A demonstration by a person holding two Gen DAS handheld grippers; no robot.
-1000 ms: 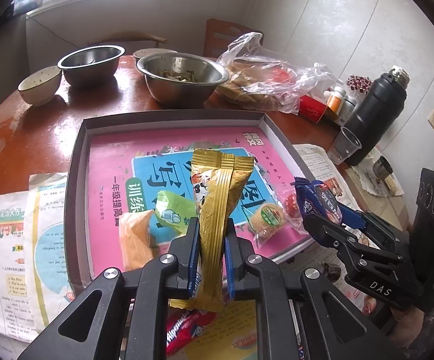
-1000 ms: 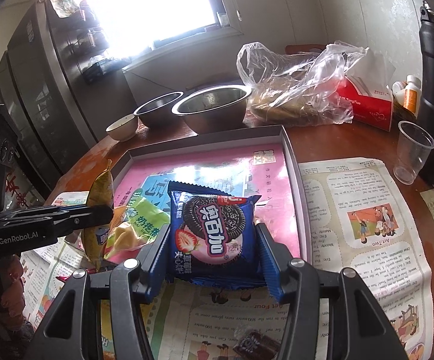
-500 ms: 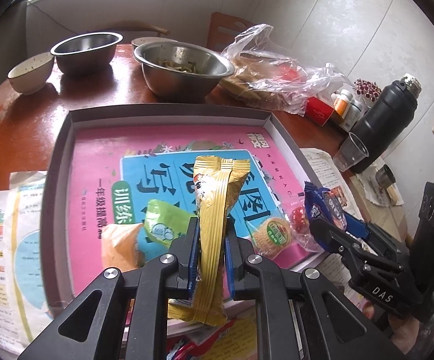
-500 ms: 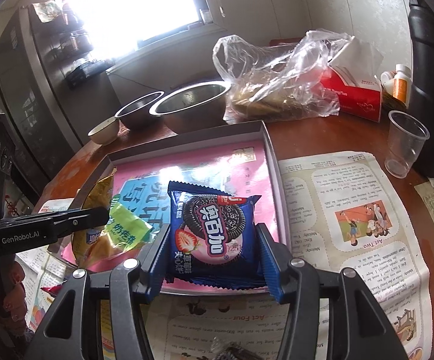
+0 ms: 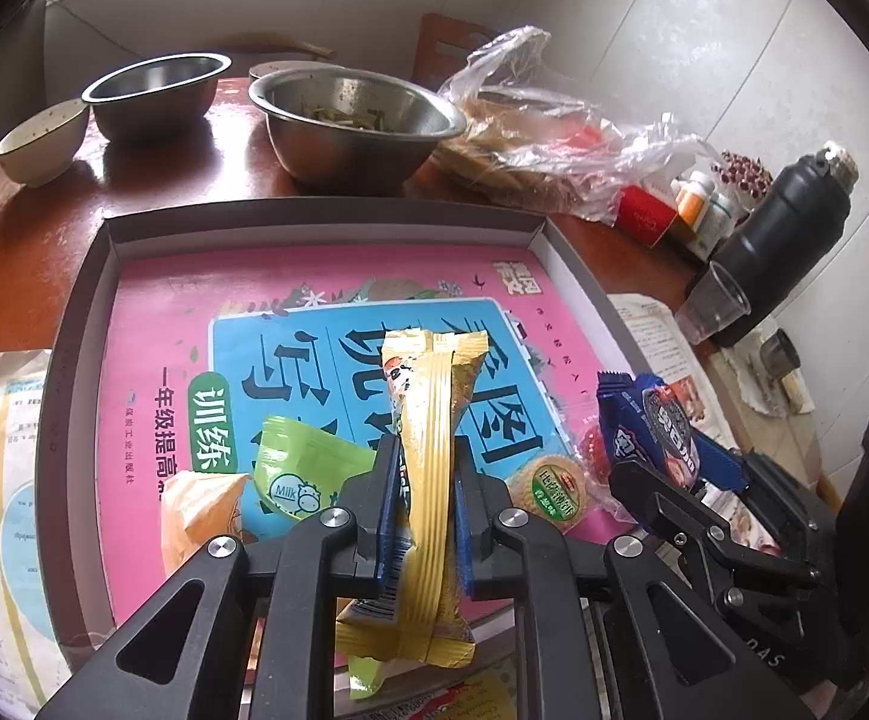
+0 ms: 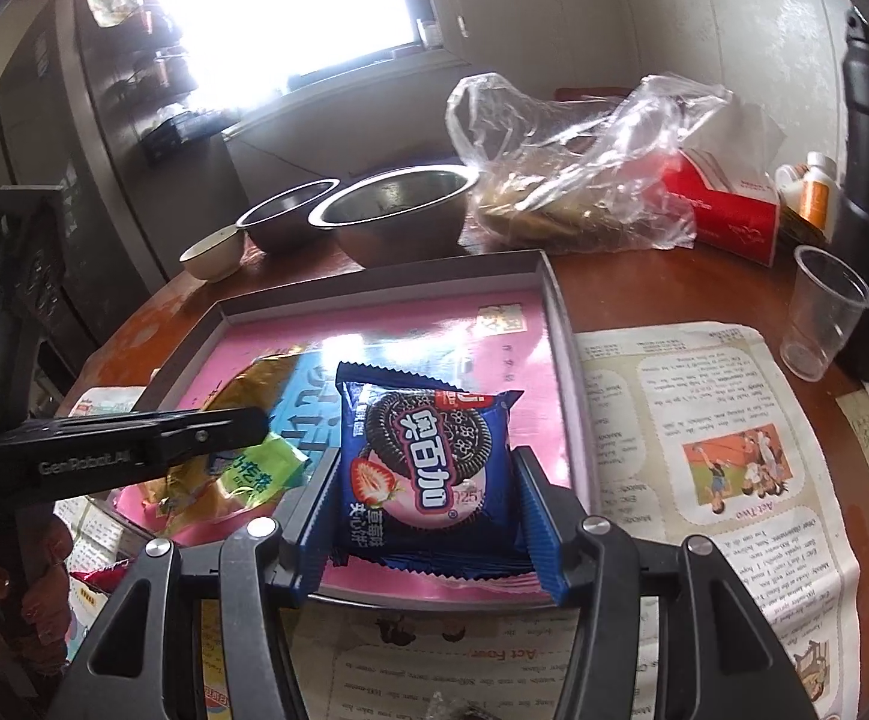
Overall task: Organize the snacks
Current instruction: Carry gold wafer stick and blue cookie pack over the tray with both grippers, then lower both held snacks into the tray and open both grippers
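The left claw point(image 5: 425, 480) pinches a yellow snack packet point(image 5: 431, 480) above the pink-lined tray point(image 5: 326, 222) on the worktop point(image 5: 26, 228). The right claw point(image 6: 425, 516) grips a blue cookie pack point(image 6: 428, 462) over the tray's near edge. 2 steel bowls point(image 5: 356, 120) stand behind.

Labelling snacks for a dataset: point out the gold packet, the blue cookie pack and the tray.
gold packet point(image 5: 428, 420), left wrist view, middle of wrapper
blue cookie pack point(image 6: 428, 462), right wrist view, printed front
tray point(image 6: 374, 282), right wrist view, far wall
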